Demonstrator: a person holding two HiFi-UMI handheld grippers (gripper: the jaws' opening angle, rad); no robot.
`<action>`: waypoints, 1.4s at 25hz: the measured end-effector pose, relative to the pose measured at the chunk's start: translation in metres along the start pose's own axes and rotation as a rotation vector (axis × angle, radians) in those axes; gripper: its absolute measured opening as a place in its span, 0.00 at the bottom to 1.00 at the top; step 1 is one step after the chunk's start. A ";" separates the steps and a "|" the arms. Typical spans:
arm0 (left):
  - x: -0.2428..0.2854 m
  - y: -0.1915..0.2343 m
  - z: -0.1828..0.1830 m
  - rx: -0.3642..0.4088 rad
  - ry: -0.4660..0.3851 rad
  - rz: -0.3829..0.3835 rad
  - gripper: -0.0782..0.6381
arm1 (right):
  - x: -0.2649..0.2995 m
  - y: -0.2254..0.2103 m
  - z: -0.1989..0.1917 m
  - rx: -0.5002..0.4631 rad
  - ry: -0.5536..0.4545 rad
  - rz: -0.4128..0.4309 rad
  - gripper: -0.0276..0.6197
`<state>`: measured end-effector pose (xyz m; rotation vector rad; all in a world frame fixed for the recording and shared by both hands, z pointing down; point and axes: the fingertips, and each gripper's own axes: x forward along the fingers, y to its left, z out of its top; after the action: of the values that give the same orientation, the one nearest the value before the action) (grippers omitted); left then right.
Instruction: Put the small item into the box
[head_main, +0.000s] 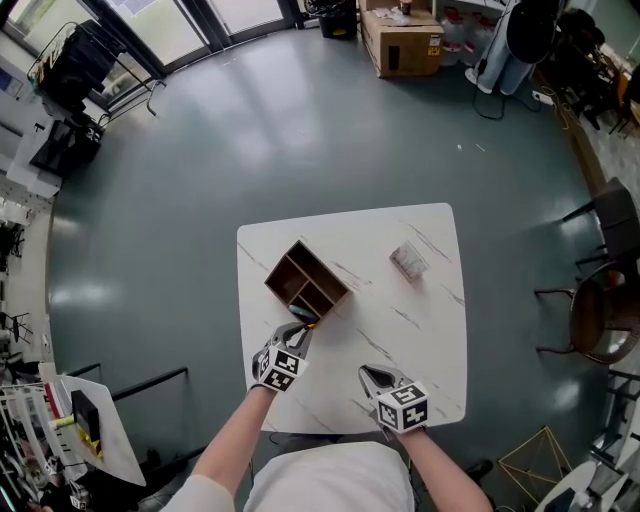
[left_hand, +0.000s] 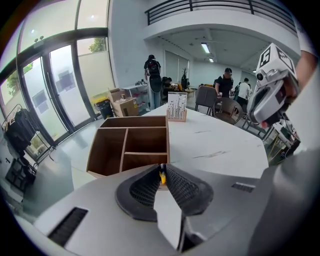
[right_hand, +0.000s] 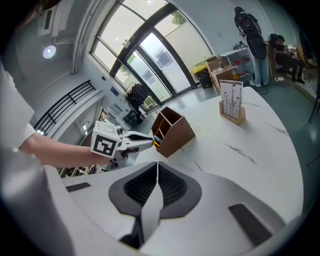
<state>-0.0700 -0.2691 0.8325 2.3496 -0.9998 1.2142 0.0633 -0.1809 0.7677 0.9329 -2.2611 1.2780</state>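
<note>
While left hand-held gripper (left_hand: 161, 171) pinches small item (left_hand: 162, 176) beside box (left_hand: 107, 150) | right hand-held gripper (right_hand: 157, 169) closed

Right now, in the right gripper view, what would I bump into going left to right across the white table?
Left tongs pinching a small yellow item → brown wooden compartment box → small wooden holder of white cards.

I'm working in a big open office or lab hall: tall glass doors (left_hand: 60, 85), a railed balcony (left_hand: 220, 7), cardboard boxes (left_hand: 125, 106), chairs (head_main: 612, 228), people (left_hand: 152, 72) standing about
</note>
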 end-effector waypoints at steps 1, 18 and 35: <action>0.001 0.000 -0.001 0.002 0.006 0.003 0.18 | 0.000 -0.002 0.000 0.006 0.000 0.003 0.09; 0.000 -0.012 -0.012 -0.041 0.051 0.039 0.23 | 0.006 -0.008 0.003 0.001 0.026 0.069 0.09; -0.061 -0.025 -0.014 -0.141 -0.046 0.088 0.15 | 0.002 0.028 -0.009 -0.080 0.019 0.067 0.09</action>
<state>-0.0846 -0.2169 0.7926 2.2553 -1.1752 1.0862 0.0422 -0.1633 0.7569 0.8202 -2.3288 1.2091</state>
